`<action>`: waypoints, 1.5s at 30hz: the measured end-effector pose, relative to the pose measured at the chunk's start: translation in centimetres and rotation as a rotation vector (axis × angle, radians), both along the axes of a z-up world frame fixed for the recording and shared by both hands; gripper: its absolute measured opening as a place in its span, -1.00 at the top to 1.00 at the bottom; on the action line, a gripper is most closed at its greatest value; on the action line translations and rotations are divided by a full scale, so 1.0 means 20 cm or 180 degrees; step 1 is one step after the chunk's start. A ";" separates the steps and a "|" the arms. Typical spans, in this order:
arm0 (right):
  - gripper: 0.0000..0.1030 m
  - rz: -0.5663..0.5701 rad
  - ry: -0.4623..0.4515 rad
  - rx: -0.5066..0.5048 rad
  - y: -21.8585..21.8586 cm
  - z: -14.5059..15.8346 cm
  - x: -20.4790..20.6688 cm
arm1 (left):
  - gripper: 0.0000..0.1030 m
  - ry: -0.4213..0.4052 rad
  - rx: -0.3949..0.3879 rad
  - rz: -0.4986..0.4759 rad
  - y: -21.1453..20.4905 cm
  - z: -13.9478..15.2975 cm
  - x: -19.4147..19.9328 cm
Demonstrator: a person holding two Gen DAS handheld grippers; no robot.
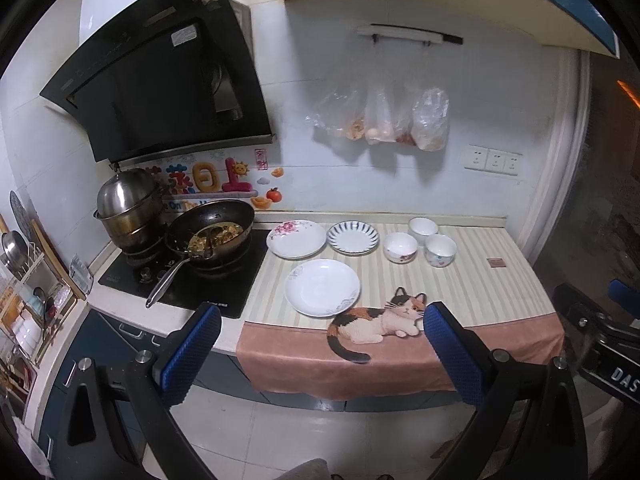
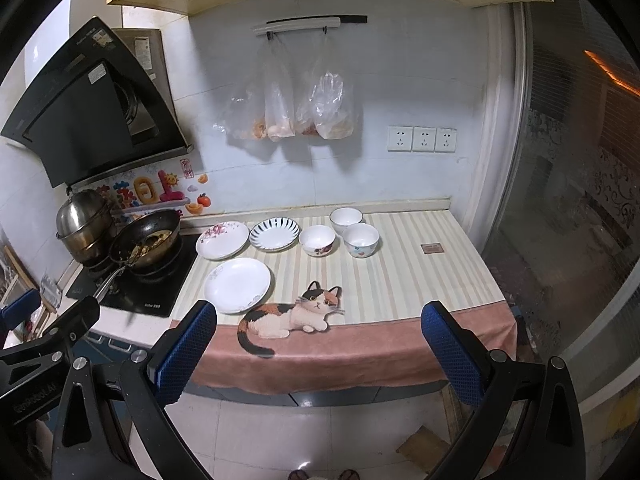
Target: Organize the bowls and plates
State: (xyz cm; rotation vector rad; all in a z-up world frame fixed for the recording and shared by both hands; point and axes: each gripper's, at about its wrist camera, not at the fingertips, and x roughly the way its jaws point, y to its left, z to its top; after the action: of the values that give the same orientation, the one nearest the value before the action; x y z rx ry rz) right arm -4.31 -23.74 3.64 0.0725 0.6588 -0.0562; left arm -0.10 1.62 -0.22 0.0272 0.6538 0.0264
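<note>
Both tools hang in the air in front of the tabletop (image 2: 420, 280), level and pointing toward the wall, touching nothing. The left tool (image 1: 320, 324) has its blue-padded fingers (image 1: 192, 356) spread wide, nothing between them. The right tool (image 2: 318, 324) is spread wide too, and empty. Each camera catches the other tool only at the frame edge, cut off.

The landmark is the cat picture (image 2: 292, 316) on the striped cloth near the tabletop's front edge. Just behind and left of the cat sits a plain white plate (image 2: 237, 285). Farther back lie a pink-flowered plate (image 2: 222, 240) and, to its right, a blue-striped plate (image 2: 274, 233), nearly touching. Behind and right of the cat stand three white bowls (image 2: 317, 240) close together; their small painted motifs are hard to make out. Left of the cat, a wok (image 2: 146, 240) on the stove holds food too blurred to identify.
</note>
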 end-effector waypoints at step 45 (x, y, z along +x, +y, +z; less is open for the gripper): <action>-0.07 0.1570 0.2508 0.0919 0.70 -2.33 2.76 | -0.18 0.2558 -0.0392 0.0159 0.52 -1.92 2.14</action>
State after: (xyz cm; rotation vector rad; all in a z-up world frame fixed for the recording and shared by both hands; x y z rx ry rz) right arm 50.87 -9.72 -42.89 0.1672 1.4527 0.5115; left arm 42.76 12.01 -38.63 -0.1033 1.4583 0.0230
